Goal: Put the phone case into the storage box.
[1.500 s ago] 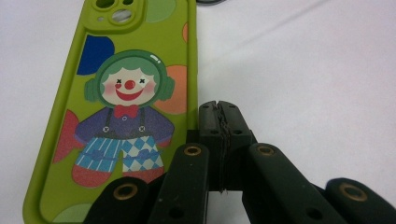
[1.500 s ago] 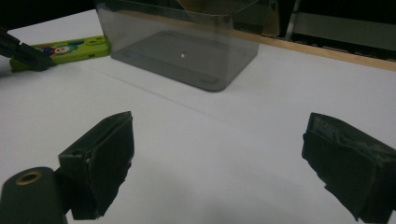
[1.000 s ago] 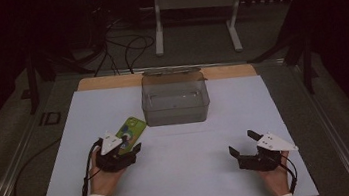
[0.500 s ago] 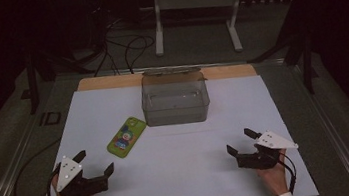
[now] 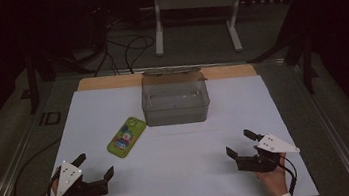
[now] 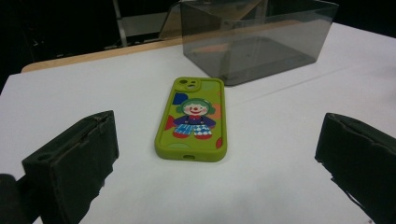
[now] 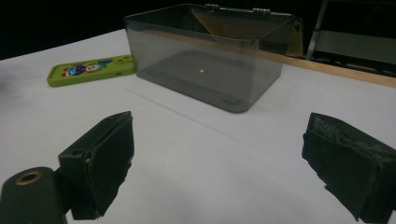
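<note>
I am holding my left claw [image 5: 92, 174] low over the near-left part of the white table [image 5: 187, 177], its jaws spread wide with nothing between them. They have just been opening, and the frames show no object in the gap. The green phone case [image 5: 127, 136], printed with a clown figure, is lying flat on the table just beyond that claw, clear of both jaws and not touching them. In the left gripper view the phone case [image 6: 192, 119] is sitting squarely between the two pads' lines of sight, short end toward me, which I judge to be a set-down position: released, then backed away from so the jaws clear it.

The smoky clear box [image 5: 175, 98] is standing open just past the case, lid tipped back at its far rim. Seen from the right gripper view, the box [image 7: 210, 56] is holding nothing. The case is lying near its front-left corner but apart from it.

I am keeping my right claw [image 5: 243, 146] at the near-right, jaws likewise parted and holding nothing, well apart from the case. I judge it to be waiting, positioned so as not to obstruct the box.
</note>
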The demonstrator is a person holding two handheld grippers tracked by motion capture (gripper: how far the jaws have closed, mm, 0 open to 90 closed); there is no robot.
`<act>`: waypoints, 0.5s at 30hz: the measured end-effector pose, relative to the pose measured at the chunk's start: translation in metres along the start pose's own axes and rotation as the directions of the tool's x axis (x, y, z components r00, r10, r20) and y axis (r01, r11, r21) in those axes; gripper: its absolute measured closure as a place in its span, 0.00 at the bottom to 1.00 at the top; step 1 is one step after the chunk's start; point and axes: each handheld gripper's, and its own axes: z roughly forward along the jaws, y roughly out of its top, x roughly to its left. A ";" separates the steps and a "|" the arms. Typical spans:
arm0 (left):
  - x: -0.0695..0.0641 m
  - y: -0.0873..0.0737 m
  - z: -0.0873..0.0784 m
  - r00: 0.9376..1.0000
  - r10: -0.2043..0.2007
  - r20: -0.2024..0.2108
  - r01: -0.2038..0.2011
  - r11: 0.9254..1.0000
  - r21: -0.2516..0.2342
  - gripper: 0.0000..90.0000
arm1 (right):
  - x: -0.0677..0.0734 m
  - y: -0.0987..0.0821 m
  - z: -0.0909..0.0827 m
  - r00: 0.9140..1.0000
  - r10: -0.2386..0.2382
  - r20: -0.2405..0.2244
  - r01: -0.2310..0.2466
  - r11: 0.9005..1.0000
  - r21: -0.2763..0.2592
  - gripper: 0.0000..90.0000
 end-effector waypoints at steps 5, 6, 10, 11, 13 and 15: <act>0.000 0.002 0.001 1.000 -0.002 -0.003 0.002 1.000 0.021 0.00 | 0.001 -0.001 0.001 1.000 -0.004 -0.001 0.004 1.000 0.005 0.10; 0.000 0.003 0.001 1.000 -0.003 -0.005 0.003 1.000 0.024 0.00 | 0.001 -0.001 0.001 1.000 -0.003 0.001 0.003 1.000 0.006 0.10; 0.001 0.009 0.005 1.000 -0.008 -0.007 0.008 0.999 0.043 0.00 | 0.000 -0.001 0.001 1.000 0.008 0.005 -0.008 1.000 0.000 0.10; 0.002 0.010 0.006 1.000 -0.007 -0.006 0.008 0.999 0.051 0.00 | 0.000 -0.001 0.001 1.000 0.009 0.008 -0.009 1.000 0.002 0.10; 0.003 0.013 0.008 1.000 -0.012 0.005 0.012 0.998 0.066 0.00 | 0.001 -0.001 0.002 1.000 0.009 0.009 -0.009 1.000 0.002 0.10; 0.003 0.017 0.010 1.000 -0.015 0.007 0.014 0.997 0.077 0.00 | 0.000 -0.001 0.002 1.000 0.005 0.009 -0.005 1.000 0.003 0.10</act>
